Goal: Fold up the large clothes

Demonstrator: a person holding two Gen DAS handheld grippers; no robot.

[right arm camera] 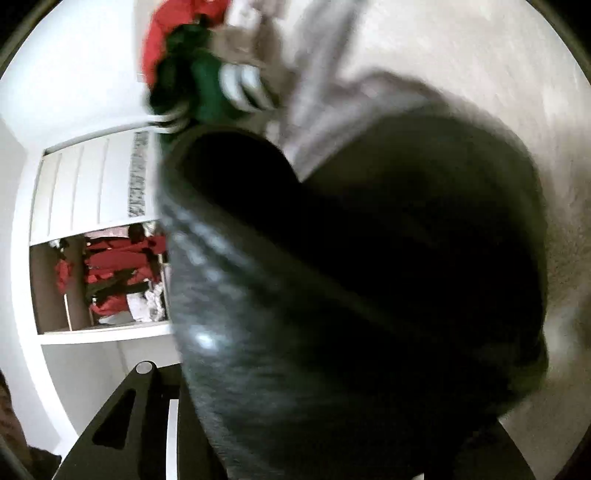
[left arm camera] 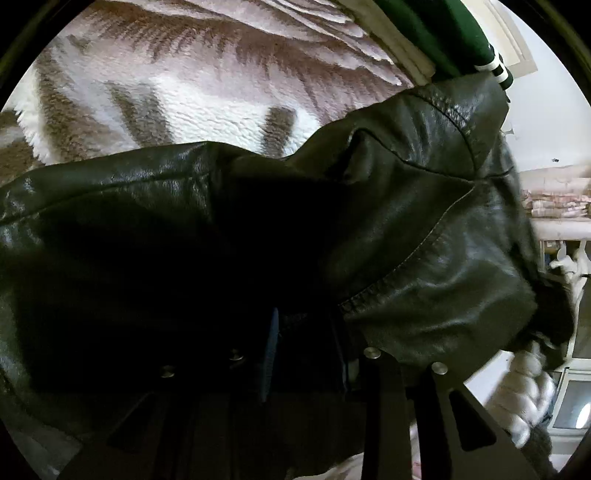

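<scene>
A black leather jacket (left arm camera: 406,206) fills most of the left wrist view, draped over my left gripper (left arm camera: 306,354), whose fingers are shut on a fold of it. The same jacket (right arm camera: 332,295) fills the right wrist view, blurred with motion. It hangs between the fingers of my right gripper (right arm camera: 325,424), which is shut on it. The fingertips of both grippers are hidden under the leather. The jacket is lifted above a fluffy white and brown blanket (left arm camera: 177,92).
A green garment with white stripes (left arm camera: 454,33) lies at the blanket's far edge, also in the right wrist view (right arm camera: 207,88), beside a red garment (right arm camera: 162,37). An open wardrobe with red clothes (right arm camera: 110,280) stands to the left. A white woven item (left arm camera: 517,391) lies at right.
</scene>
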